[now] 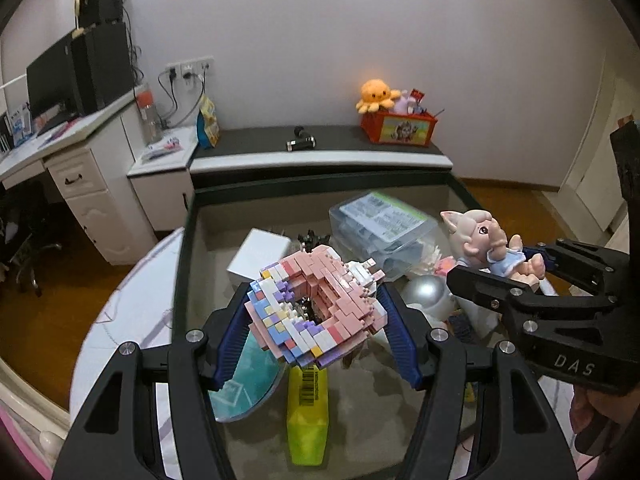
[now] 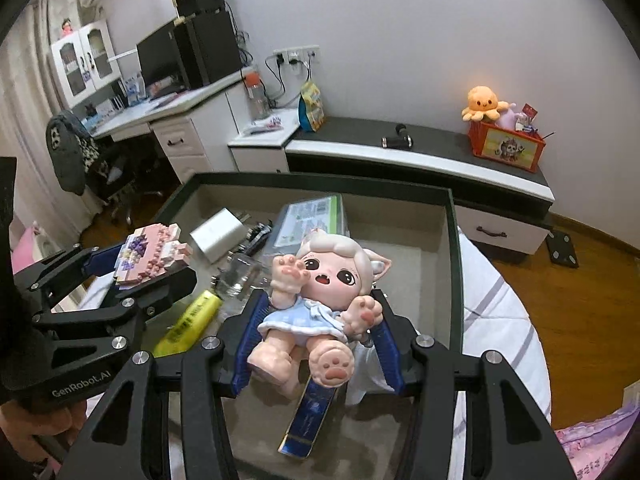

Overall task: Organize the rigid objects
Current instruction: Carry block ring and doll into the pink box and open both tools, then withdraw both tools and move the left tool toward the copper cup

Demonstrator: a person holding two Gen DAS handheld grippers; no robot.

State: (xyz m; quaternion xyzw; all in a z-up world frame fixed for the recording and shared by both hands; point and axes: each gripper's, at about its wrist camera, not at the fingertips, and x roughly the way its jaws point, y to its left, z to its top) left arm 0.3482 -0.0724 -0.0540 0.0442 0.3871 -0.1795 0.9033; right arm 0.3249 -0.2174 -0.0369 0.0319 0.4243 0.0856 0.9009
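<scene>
A pink and pastel brick model point(image 1: 316, 312) is clamped between the blue pads of my left gripper point(image 1: 316, 320), lifted above the dark-rimmed tray point(image 1: 180, 264). In the right wrist view the same brick model point(image 2: 154, 254) shows at the left in the left gripper point(image 2: 136, 268). My right gripper point(image 2: 320, 320) is shut on a doll point(image 2: 320, 300) with white hair, cat ears and a light blue dress, also held above the tray point(image 2: 456, 264). From the left wrist view the doll point(image 1: 488, 240) sits at the right in the right gripper point(image 1: 516, 268).
In the tray lie a clear plastic box point(image 1: 380, 228), a white adapter point(image 1: 260, 258), a yellow tube point(image 1: 308, 412), a silver ball point(image 1: 424, 292) and a blue packet point(image 2: 312, 416). Behind stands a low cabinet point(image 2: 420, 160) with an orange toy bin point(image 2: 508, 146). A desk point(image 1: 60, 144) stands at left.
</scene>
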